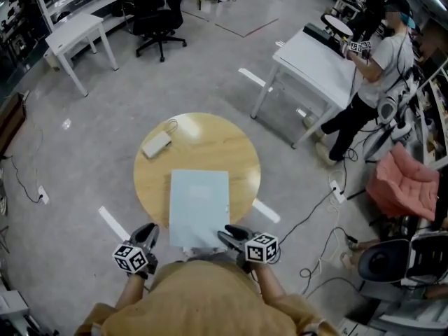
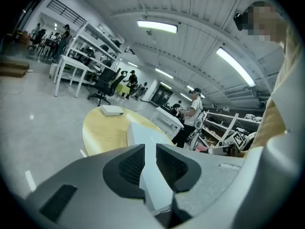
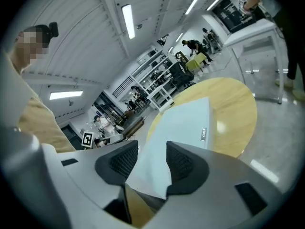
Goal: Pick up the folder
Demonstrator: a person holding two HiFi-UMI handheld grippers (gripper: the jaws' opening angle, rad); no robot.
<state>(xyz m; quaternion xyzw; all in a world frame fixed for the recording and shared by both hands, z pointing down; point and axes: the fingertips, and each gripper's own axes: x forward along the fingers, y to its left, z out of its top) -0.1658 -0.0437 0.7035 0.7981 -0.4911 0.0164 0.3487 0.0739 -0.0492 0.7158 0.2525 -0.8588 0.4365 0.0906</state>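
- The pale blue folder (image 1: pixel 199 205) is laid flat on the round counter (image 1: pixel 210 135), its long axis running away from the person.
- The left gripper (image 1: pixel 148 231) and the right gripper (image 1: pixel 231 235) are held at the folder's near corners; the right is judged nearer.
- The left fingers (image 2: pixel 127 168) are parted narrowly and the right fingers (image 3: pixel 183 166) wider; nothing is pinched.

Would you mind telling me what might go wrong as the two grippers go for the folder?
The folder is thin and lies flat, overhanging the near edge of the table; a push from the left gripper or right gripper may slide it away. The left gripper's jaws stand only narrowly apart, so they may butt the edge rather than straddle it.
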